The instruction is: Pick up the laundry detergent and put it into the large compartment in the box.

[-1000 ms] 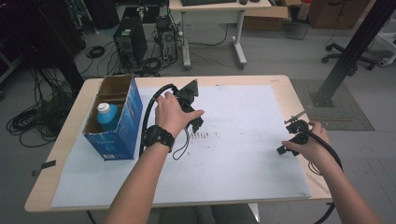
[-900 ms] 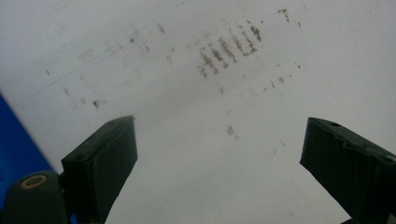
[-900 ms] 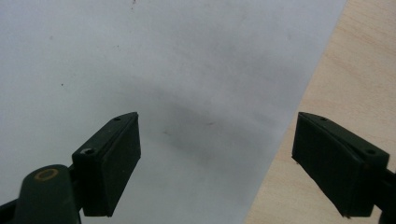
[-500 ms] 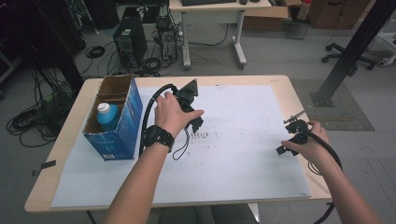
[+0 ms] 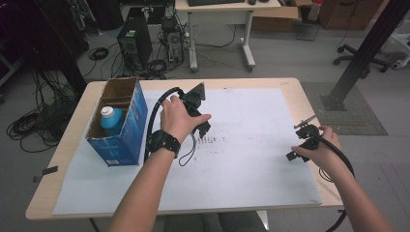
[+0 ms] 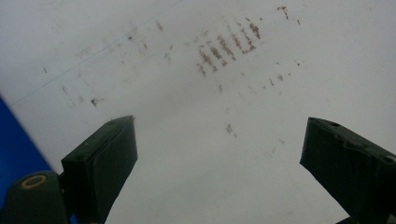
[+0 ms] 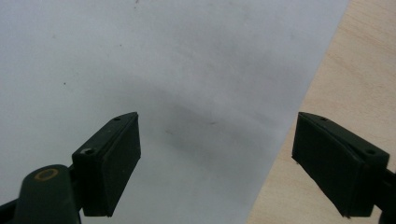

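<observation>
High view: left gripper (image 5: 202, 126) held over the white sheet (image 5: 251, 145) near the table's middle, above a patch of brown marks (image 5: 211, 140). Blue box (image 5: 119, 125) stands just left of that hand, at the sheet's left edge, with a white-capped bottle (image 5: 110, 119) upright inside. Right gripper (image 5: 303, 140) sits near the sheet's right edge. Left gripper view: jaws wide apart, nothing between them, marks (image 6: 229, 46) ahead. Right gripper view: jaws spread, empty, straddling the sheet's edge and bare wooden table (image 7: 359, 70).
</observation>
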